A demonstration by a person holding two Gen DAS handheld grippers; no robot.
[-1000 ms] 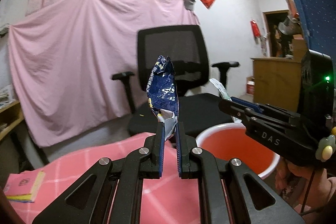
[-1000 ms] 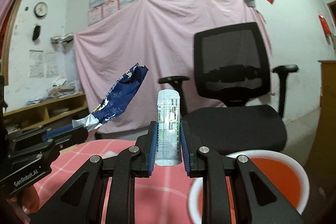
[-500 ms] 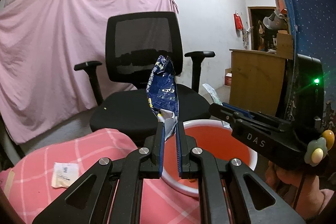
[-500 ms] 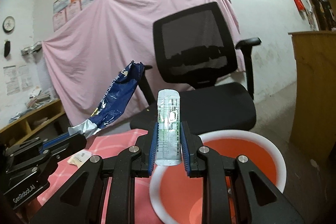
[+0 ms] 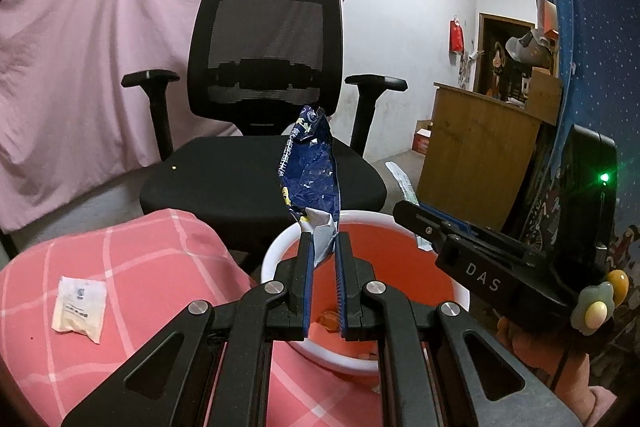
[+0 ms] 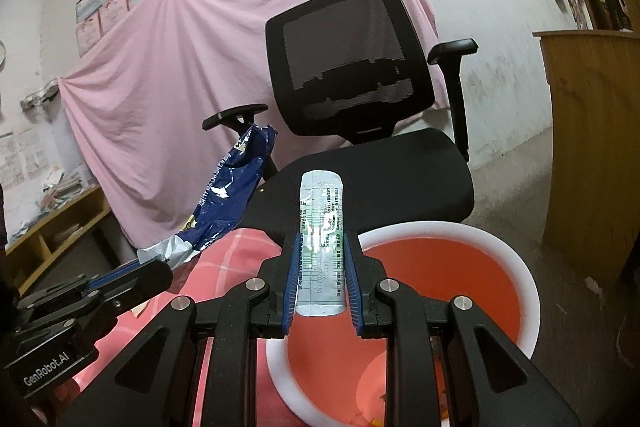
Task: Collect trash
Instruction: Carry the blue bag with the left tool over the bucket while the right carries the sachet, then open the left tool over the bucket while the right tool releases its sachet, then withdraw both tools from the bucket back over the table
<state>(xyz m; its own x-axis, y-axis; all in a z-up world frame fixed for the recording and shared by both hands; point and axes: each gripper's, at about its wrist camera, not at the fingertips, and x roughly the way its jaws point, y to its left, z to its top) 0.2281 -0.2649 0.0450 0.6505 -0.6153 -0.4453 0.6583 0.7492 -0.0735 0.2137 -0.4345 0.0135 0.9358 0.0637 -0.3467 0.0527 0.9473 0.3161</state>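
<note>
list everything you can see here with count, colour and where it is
snack wrapper: 1, dark blue and silver, pinched upright in the left gripper
sachet: 1, pale green-white, pinched in the right gripper
flat packet: 1, white, lying on the pink checked cloth
bin: 1, white rim, orange inside, below both grippers
office chair: 1, black, behind the bin
sheet: 1, pink, hung on the wall
counter: 1, wooden, right
left gripper: 1, black, shut
right gripper: 1, black, shut
</note>
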